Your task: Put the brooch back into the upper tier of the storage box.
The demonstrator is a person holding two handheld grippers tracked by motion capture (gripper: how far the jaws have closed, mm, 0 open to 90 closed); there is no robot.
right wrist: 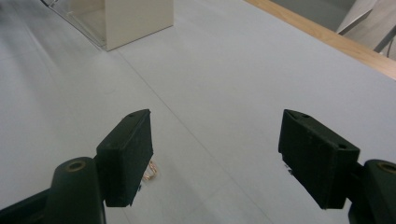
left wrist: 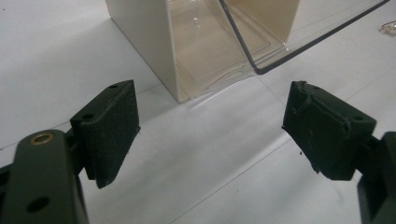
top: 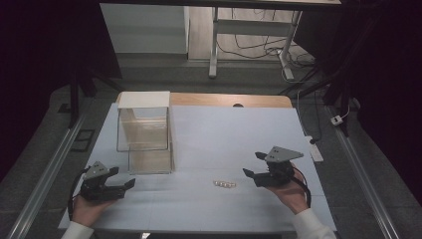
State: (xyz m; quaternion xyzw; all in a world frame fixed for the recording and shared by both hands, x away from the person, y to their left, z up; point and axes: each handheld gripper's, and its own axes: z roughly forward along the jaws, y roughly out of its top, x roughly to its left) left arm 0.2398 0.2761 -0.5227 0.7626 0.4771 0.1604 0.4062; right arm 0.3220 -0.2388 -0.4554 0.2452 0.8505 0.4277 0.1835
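A small pale beaded piece (top: pixel 224 184), perhaps a bracelet, lies on the mat near the front middle. In the right gripper view a gold-toned bit of it (right wrist: pixel 151 171) peeks out beside the left jaw. My right gripper (top: pixel 253 164) hovers just right of it, open and holding nothing (right wrist: pixel 215 154). My left gripper (top: pixel 123 177) is open at the front left, also with nothing in it (left wrist: pixel 210 126). It points at the near corner of a cream box with clear walls (top: pixel 144 130). The beaded piece (left wrist: pixel 388 28) glints at the top right edge of the left gripper view.
The box (left wrist: pixel 154 42) stands at the left of the pale mat (top: pixel 224 134), and a clear panel (left wrist: pixel 261 46) juts from its front. In the right gripper view the box corner (right wrist: pixel 135 18) is at the upper left. A wooden table edge (top: pixel 234 99) runs along the back.
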